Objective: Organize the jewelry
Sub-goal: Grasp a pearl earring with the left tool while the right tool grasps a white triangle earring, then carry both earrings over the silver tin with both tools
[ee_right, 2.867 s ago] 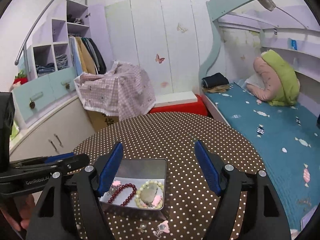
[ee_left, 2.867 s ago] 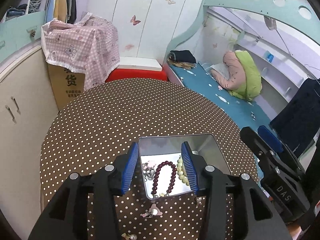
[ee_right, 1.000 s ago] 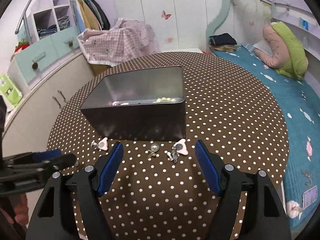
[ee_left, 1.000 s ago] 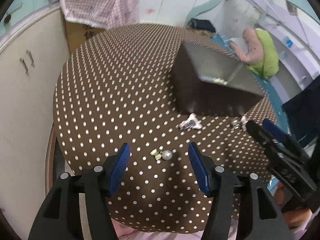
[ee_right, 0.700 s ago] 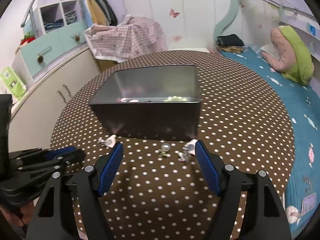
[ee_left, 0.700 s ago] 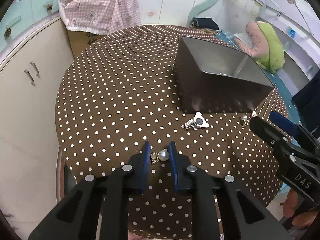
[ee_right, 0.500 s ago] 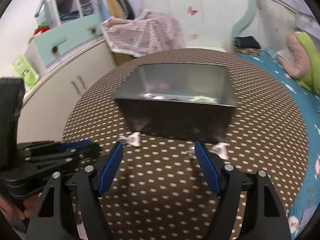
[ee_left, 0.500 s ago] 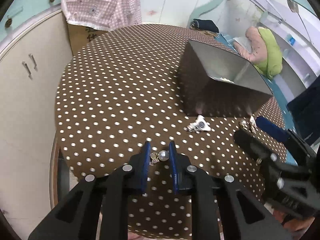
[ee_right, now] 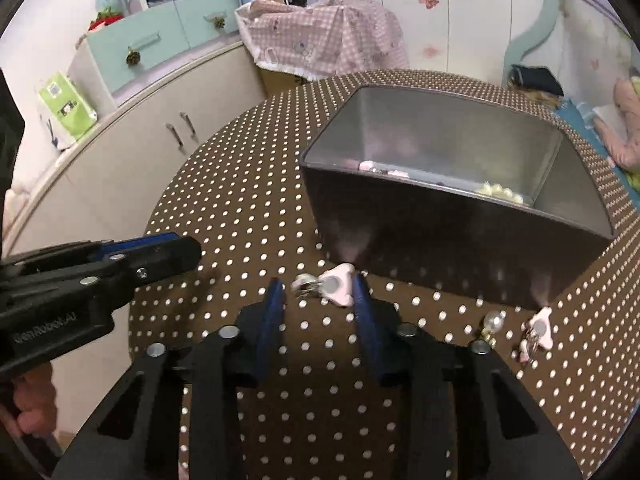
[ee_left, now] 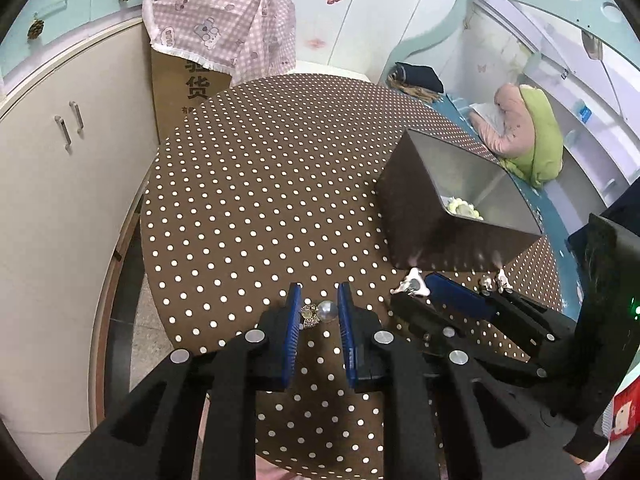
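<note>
Blue-padded grippers bracketed jewelry near the metal tin (ee_right: 460, 236).
Left gripper (ee_left: 318, 314) clamped the pearl earring (ee_left: 326, 311); right gripper (ee_right: 318, 290), narrowed, flanked the pink clip (ee_right: 334, 286), contact unclear.

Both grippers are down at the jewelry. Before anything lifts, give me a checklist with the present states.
1. Left gripper clamped on pearl earring: ok, both pads look in contact.
2. Pearl earring off the tablecloth: cannot tell.
3. Right gripper clamped on pink clip: not ok, the jaws only flank it.
4. Metal box open on top: ok.
5. Room in the box: ok, its contents lie low.
6. Second pearl earring and second pink clip clear of both grippers: ok.
</note>
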The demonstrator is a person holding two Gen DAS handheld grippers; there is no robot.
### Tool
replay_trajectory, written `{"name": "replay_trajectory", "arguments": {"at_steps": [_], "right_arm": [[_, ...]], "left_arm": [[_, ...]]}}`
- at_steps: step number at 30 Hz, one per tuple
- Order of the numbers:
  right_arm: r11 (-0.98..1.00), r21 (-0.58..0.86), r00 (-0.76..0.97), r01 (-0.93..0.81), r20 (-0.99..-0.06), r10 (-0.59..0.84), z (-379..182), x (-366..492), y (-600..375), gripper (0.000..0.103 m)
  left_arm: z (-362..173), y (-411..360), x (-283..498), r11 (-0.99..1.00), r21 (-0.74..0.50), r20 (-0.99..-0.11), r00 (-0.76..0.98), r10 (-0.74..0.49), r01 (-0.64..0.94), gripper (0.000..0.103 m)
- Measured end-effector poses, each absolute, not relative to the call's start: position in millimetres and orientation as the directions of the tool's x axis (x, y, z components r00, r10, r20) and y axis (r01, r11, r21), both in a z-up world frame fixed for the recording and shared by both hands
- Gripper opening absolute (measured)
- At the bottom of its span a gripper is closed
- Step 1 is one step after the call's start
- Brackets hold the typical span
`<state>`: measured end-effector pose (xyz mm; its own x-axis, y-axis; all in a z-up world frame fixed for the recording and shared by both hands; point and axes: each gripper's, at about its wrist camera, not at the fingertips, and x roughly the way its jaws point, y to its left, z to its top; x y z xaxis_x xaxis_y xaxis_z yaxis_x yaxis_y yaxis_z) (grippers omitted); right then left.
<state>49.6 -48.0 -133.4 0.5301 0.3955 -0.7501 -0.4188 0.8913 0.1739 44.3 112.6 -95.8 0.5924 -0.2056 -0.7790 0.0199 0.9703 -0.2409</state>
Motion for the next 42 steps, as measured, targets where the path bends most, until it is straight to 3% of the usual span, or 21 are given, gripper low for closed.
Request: {"name": "replay_trajectory", "arguments": {"at_steps": [2,4,14,21,26,29,31,34,39,41,42], "right_arm": [[0.891,0.194,0.530,-0.410,-0.745,0.406,-135,51,-51,0.026],[0.894,0.178,0.534,-0.411,-0.748,0.394,-137,51,-50,0.012],[0.895,0.201,0.549,-0.398,-0.730,0.408,-130,46,-66,0.007],[0.909,0.188,0.540,-0.372,-0.753,0.377,-129,47,-69,0.011],[0.899,0.263,0.489,-0.350,-0.767,0.415,-136,55,-72,0.011],[0.895,0.274,0.481,-0.353,-0.767,0.424,-135,54,-68,0.024],[0.892,0.289,0.481,-0.348,-0.761,0.434,-134,54,-65,0.057],[0.906,0.255,0.503,-0.338,-0.765,0.403,-134,55,-60,0.061],[0.928,0.184,0.541,-0.323,-0.769,0.340,-134,57,-47,0.055],[0.937,0.142,0.562,-0.319,-0.768,0.307,-135,57,-42,0.039],[0.942,0.113,0.579,-0.316,-0.763,0.286,-136,56,-40,0.025]], "left_arm": [[-96,113,45,0.969,-0.246,-0.778,0.591,-0.211,0.023,0.017],[-97,111,43,0.969,-0.248,-0.780,0.589,-0.213,0.021,0.017],[-94,111,44,0.966,-0.256,-0.774,0.595,-0.217,0.019,0.017],[-91,110,44,0.966,-0.259,-0.767,0.603,-0.220,0.023,0.017],[-89,113,44,0.964,-0.263,-0.766,0.603,-0.223,0.021,0.017],[-91,115,44,0.963,-0.269,-0.767,0.600,-0.227,0.021,0.017],[-91,117,45,0.961,-0.276,-0.766,0.598,-0.236,0.025,0.017],[-93,119,46,0.959,-0.283,-0.766,0.594,-0.245,0.031,0.017],[-95,125,48,0.955,-0.295,-0.765,0.589,-0.259,0.035,0.017],[-95,128,49,0.954,-0.299,-0.764,0.590,-0.261,0.036,0.017],[-96,129,49,0.953,-0.300,-0.763,0.591,-0.262,0.035,0.017]]}}
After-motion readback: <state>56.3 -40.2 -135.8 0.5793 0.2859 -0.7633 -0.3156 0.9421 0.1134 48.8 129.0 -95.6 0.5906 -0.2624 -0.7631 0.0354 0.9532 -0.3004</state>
